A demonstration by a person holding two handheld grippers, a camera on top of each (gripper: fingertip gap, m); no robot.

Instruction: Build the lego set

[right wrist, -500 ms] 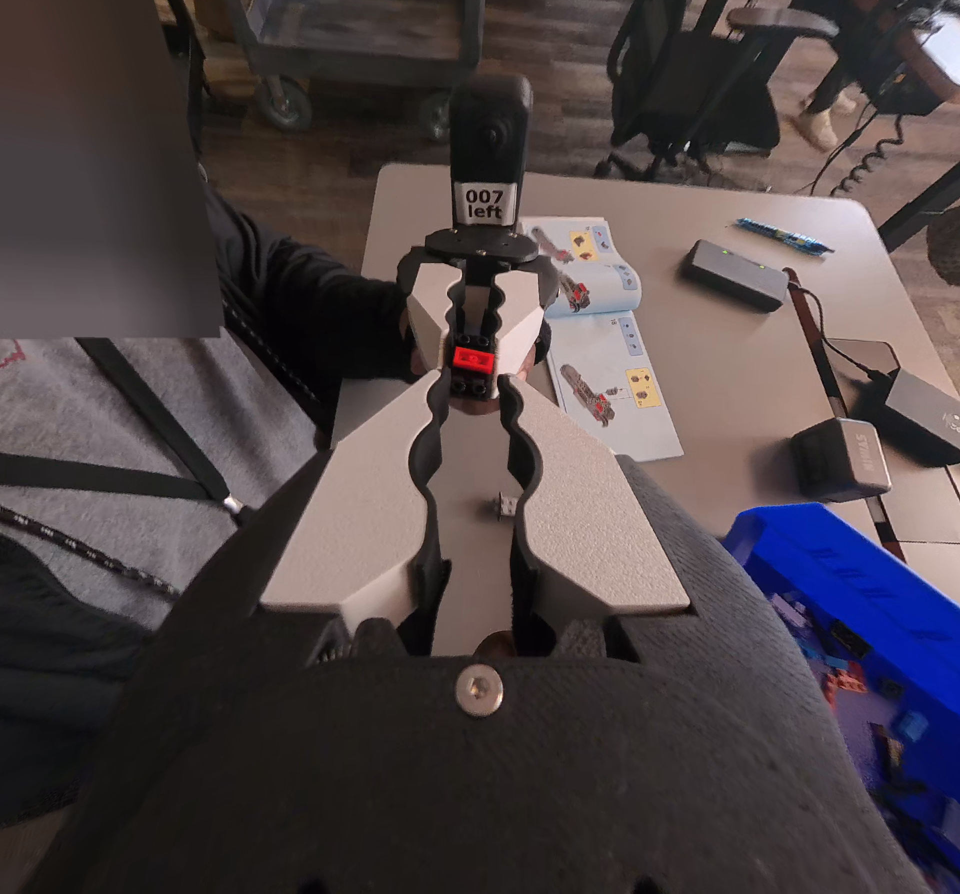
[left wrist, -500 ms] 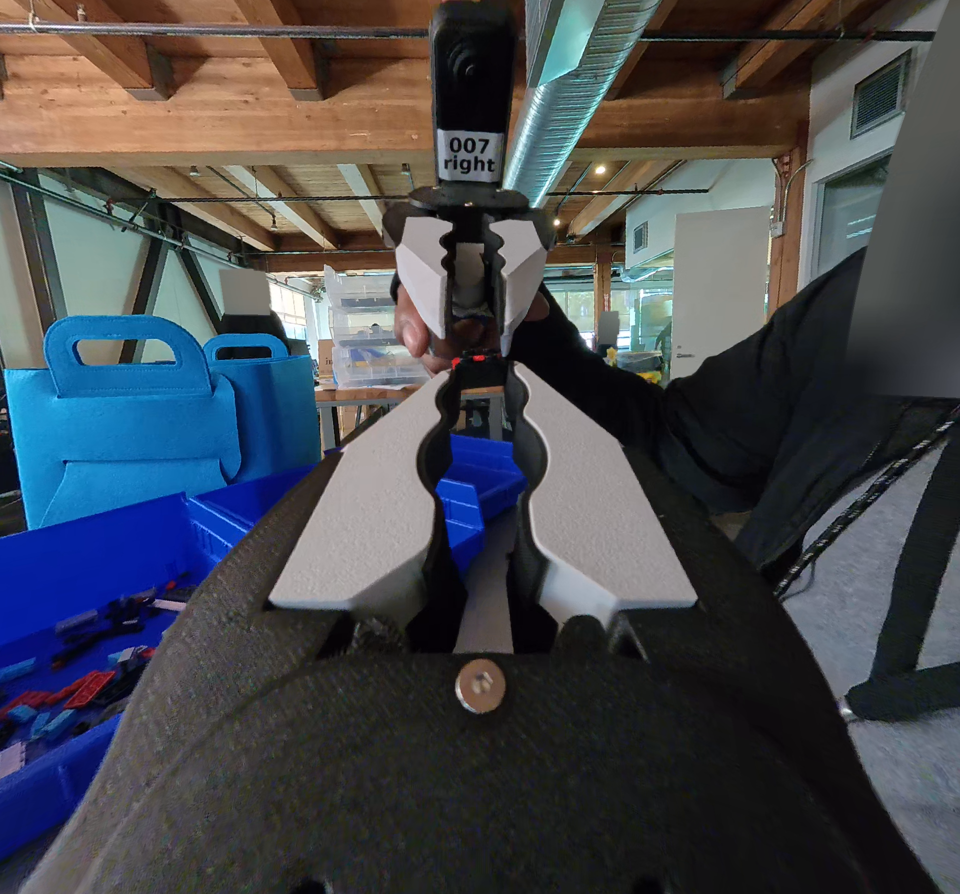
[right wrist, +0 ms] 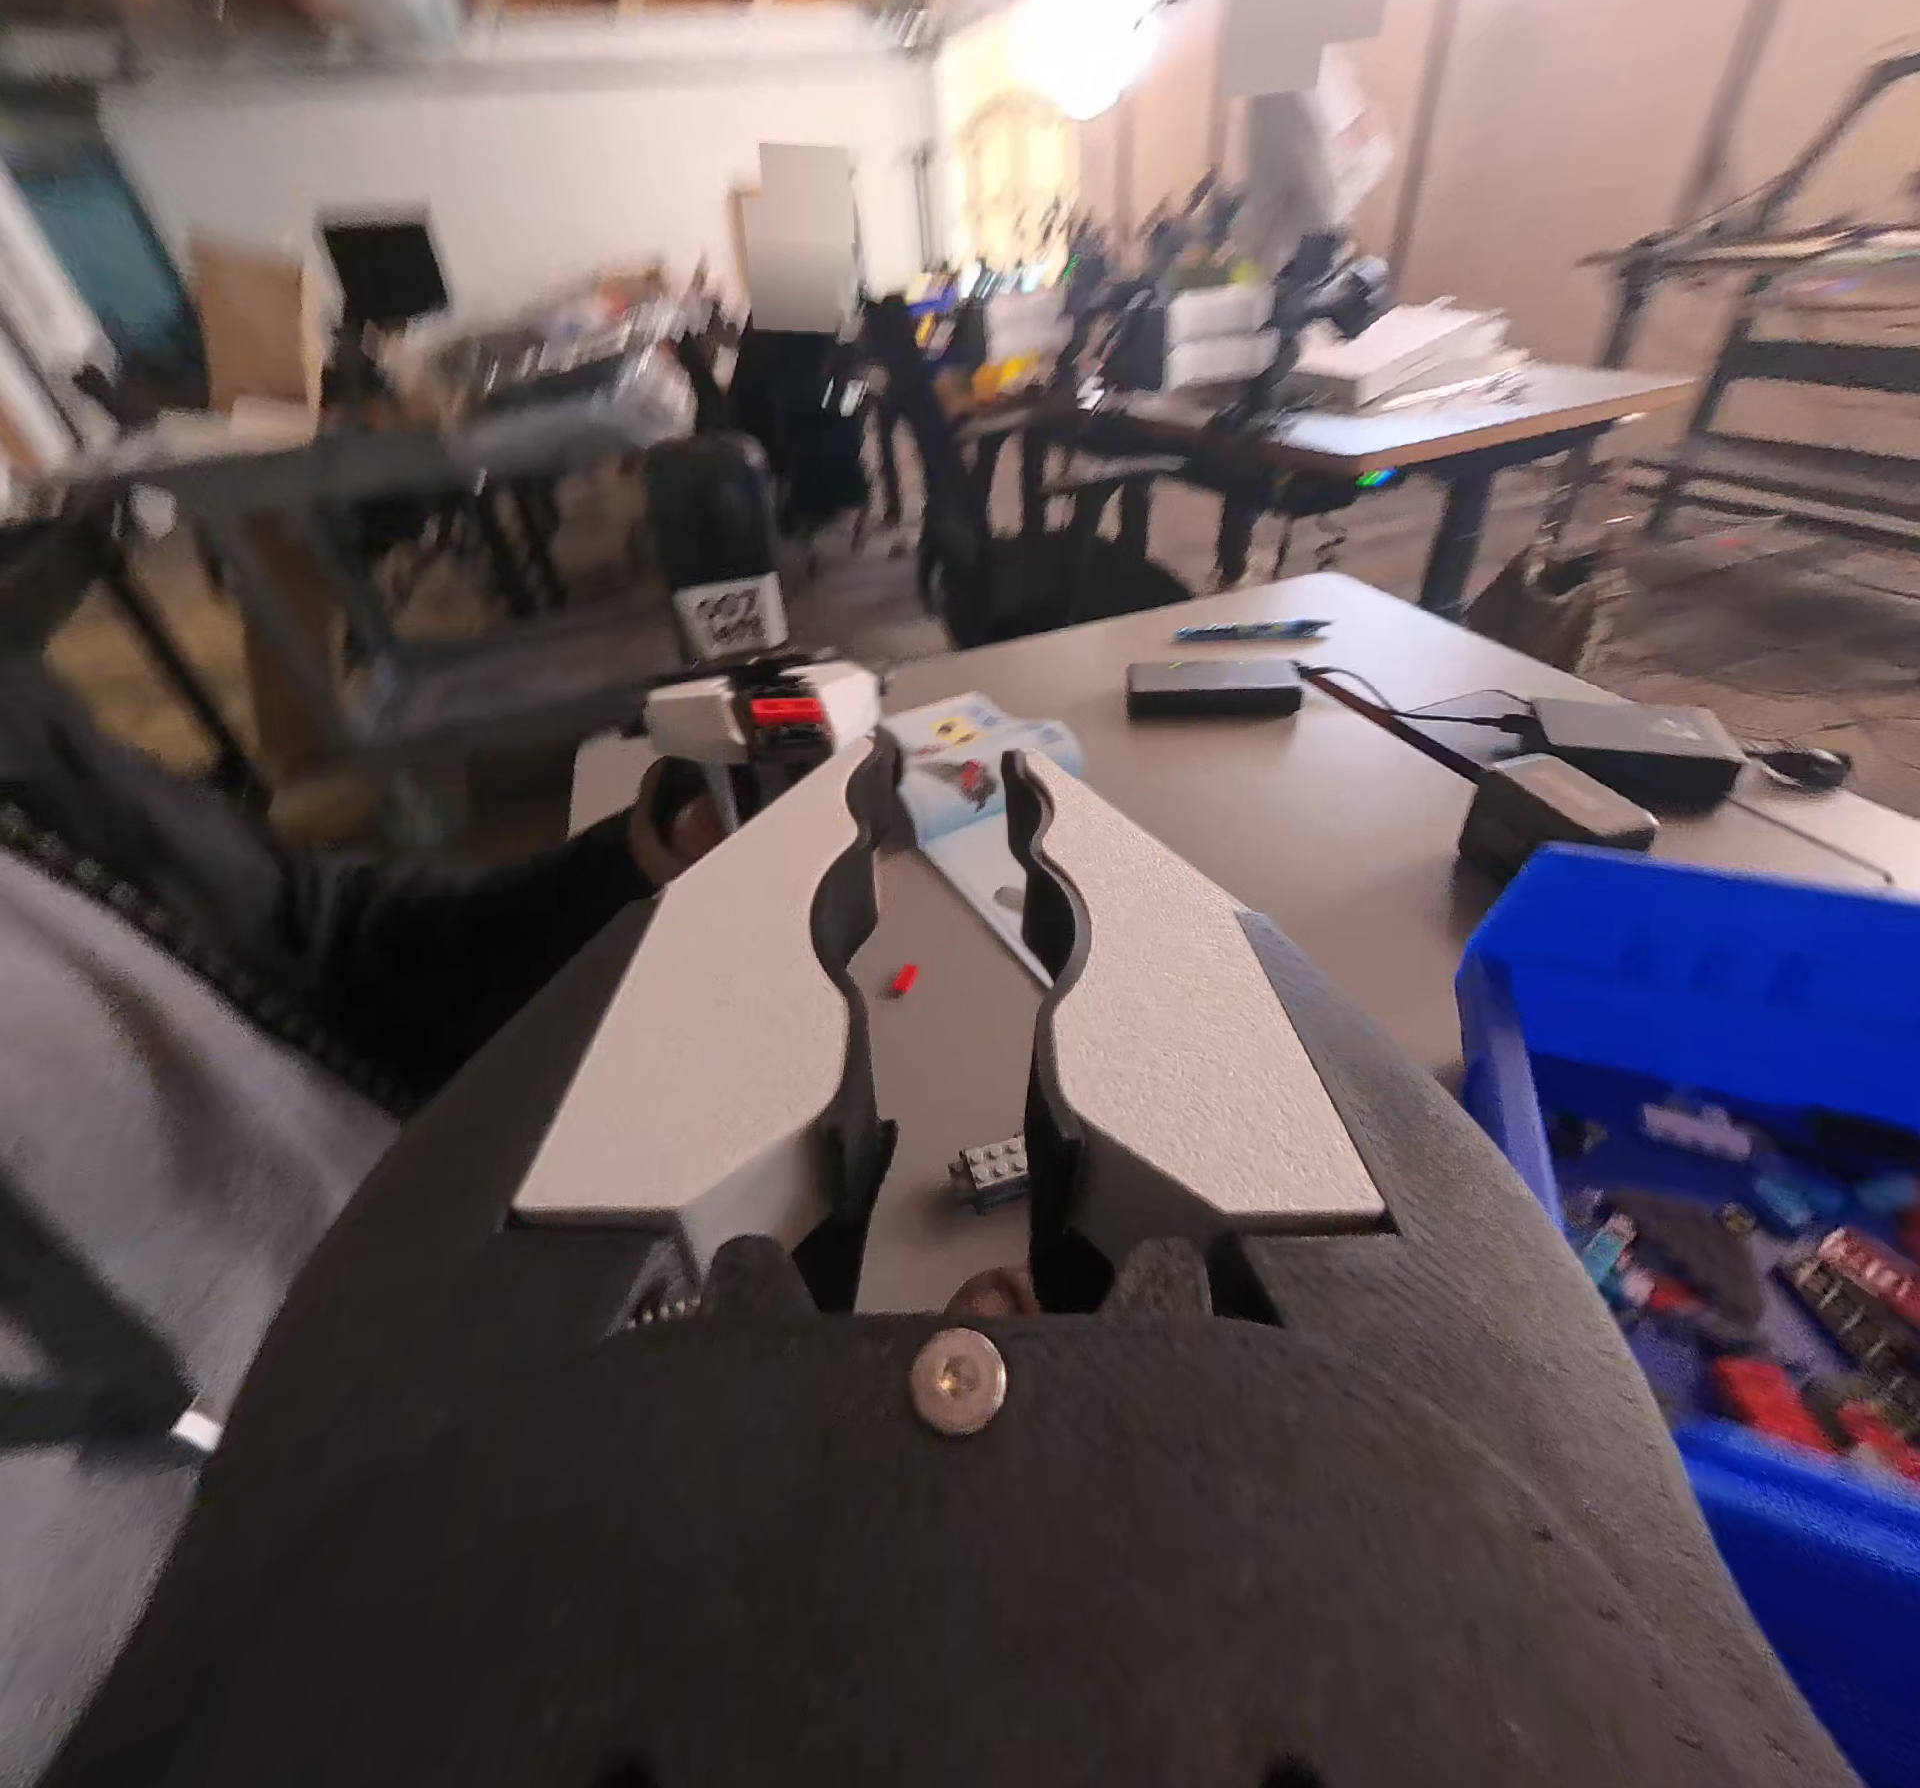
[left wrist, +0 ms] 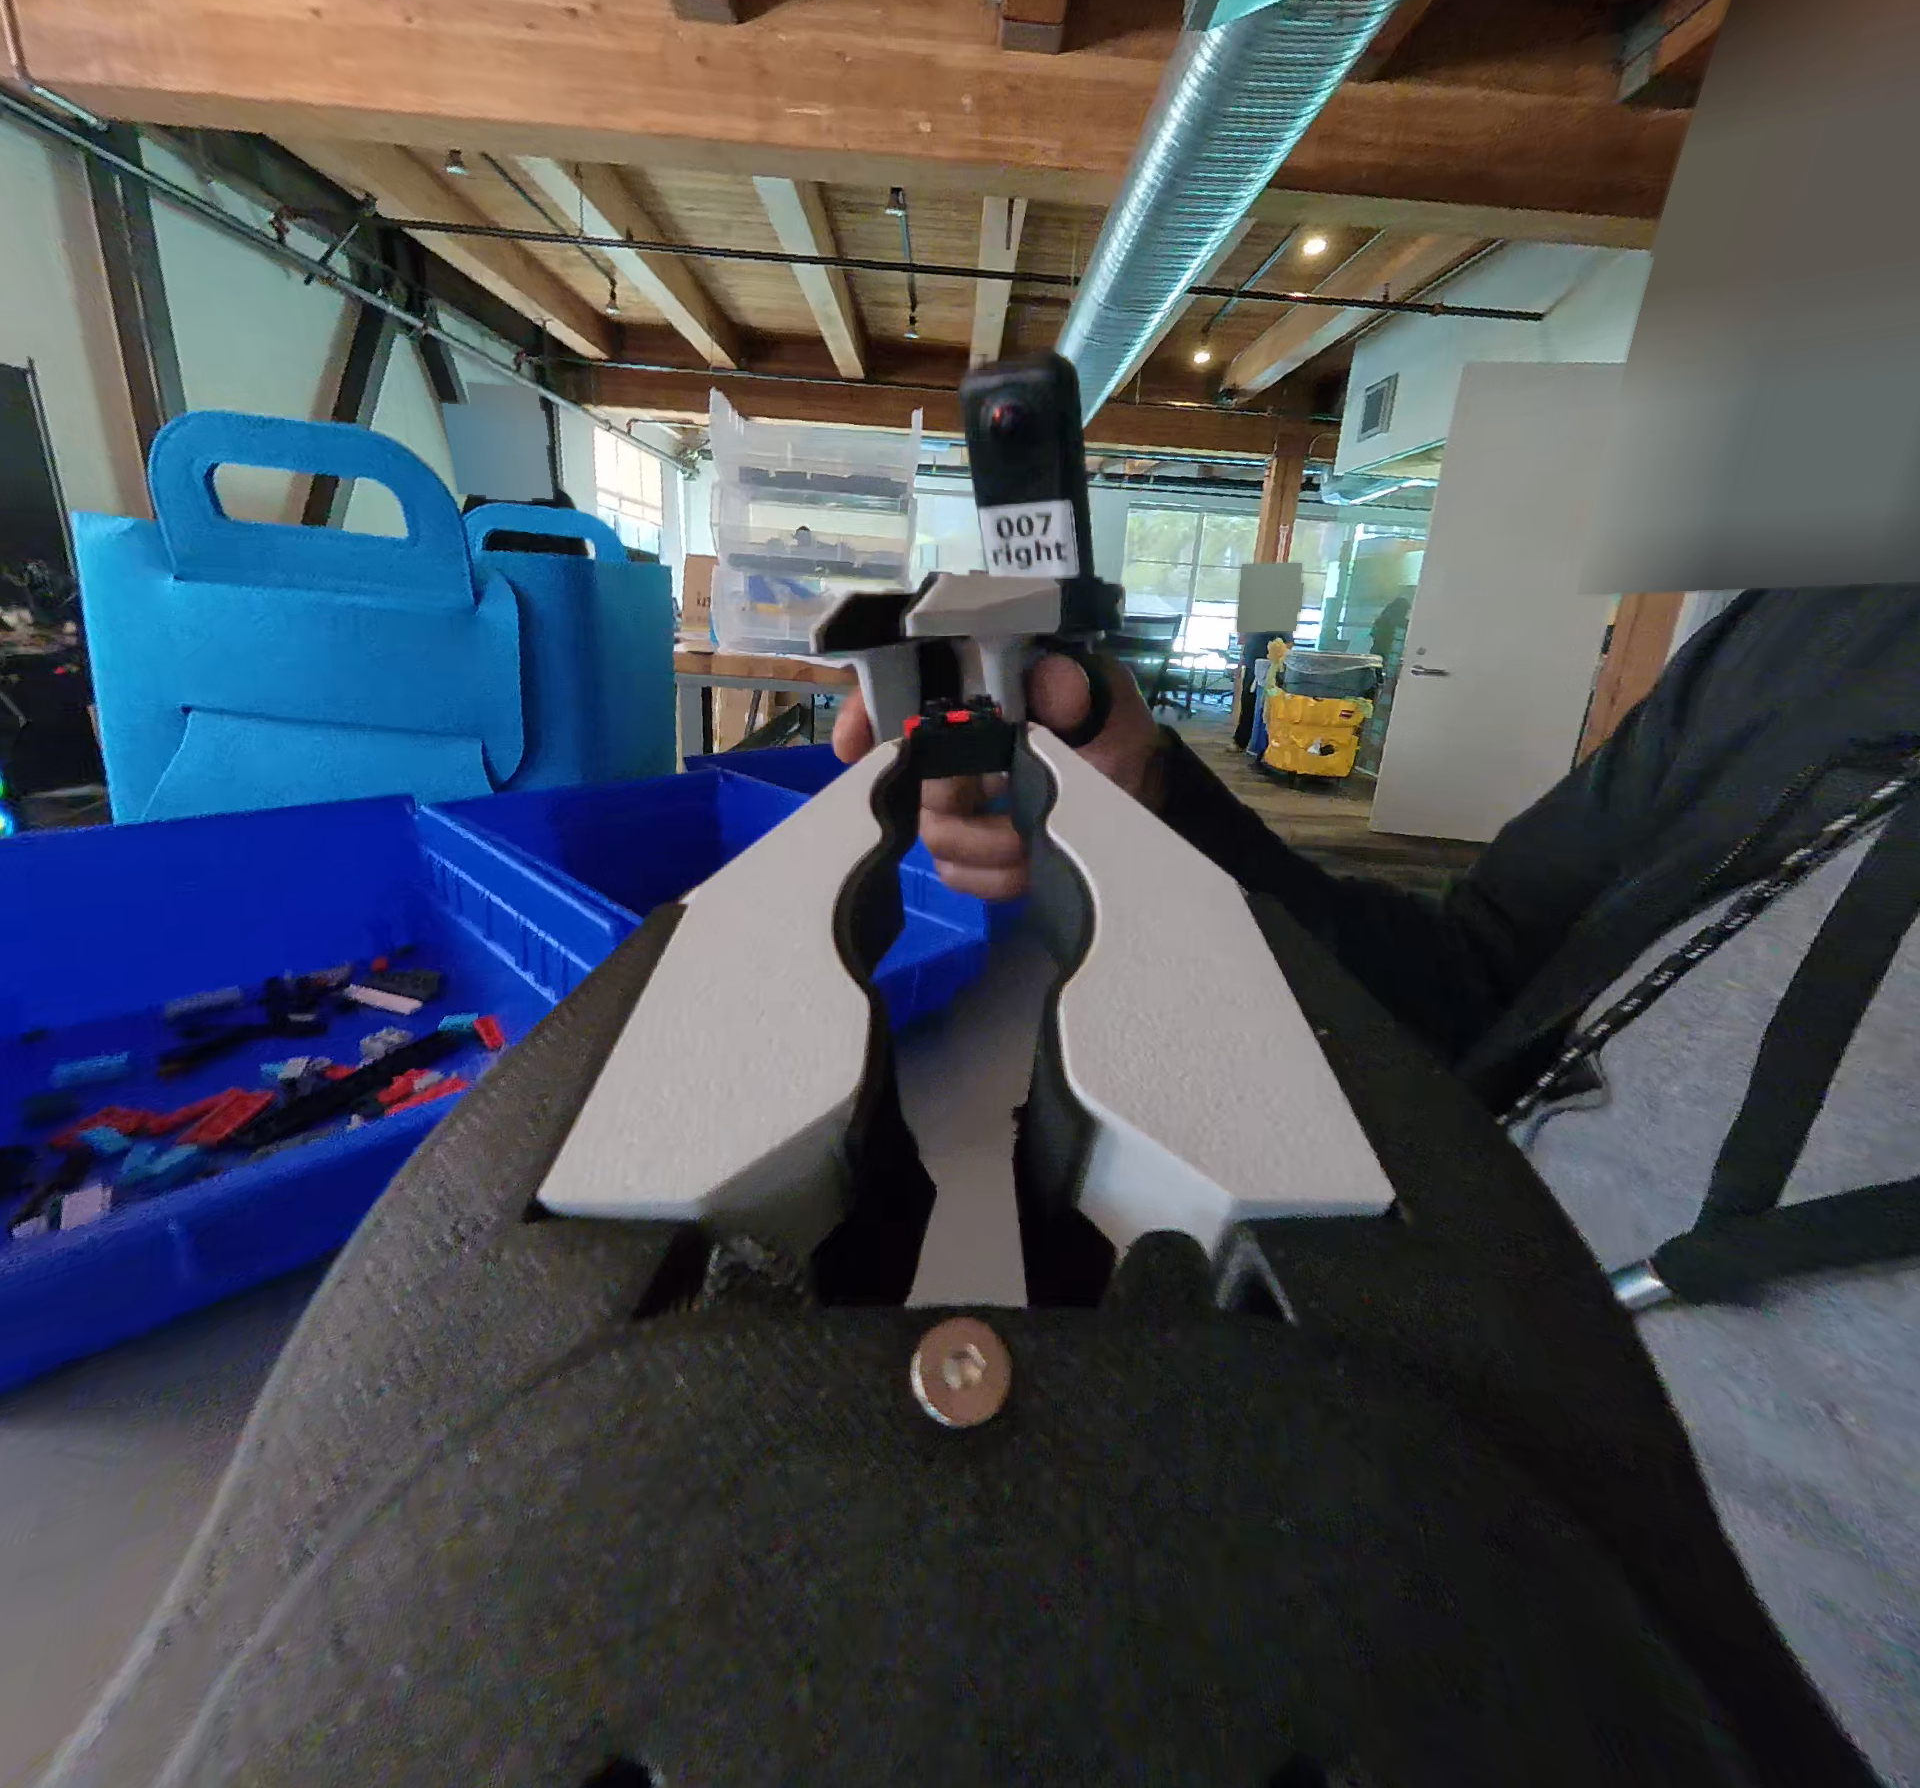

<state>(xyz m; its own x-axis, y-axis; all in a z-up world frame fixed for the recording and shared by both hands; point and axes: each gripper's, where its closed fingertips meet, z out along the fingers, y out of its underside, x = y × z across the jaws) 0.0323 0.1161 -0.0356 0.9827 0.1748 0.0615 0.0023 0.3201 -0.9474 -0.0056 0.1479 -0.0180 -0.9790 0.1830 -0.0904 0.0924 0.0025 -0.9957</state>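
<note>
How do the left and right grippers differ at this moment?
The left gripper is shut on a small black-and-red lego assembly, while the right gripper is open and holds nothing. The left gripper's view is sharp and the right gripper's is blurred. Both are hand-held and have the same pale grey fingers with wavy black inner edges.

Matt grey tabletop (right wrist: 1299, 803) — glossy blue plastic bin (left wrist: 312, 907); rough wooden ceiling beams (left wrist: 520, 55).

Booklet (right wrist: 977, 782) on table (right wrist: 1299, 834), bin (right wrist: 1662, 1032) right
</note>
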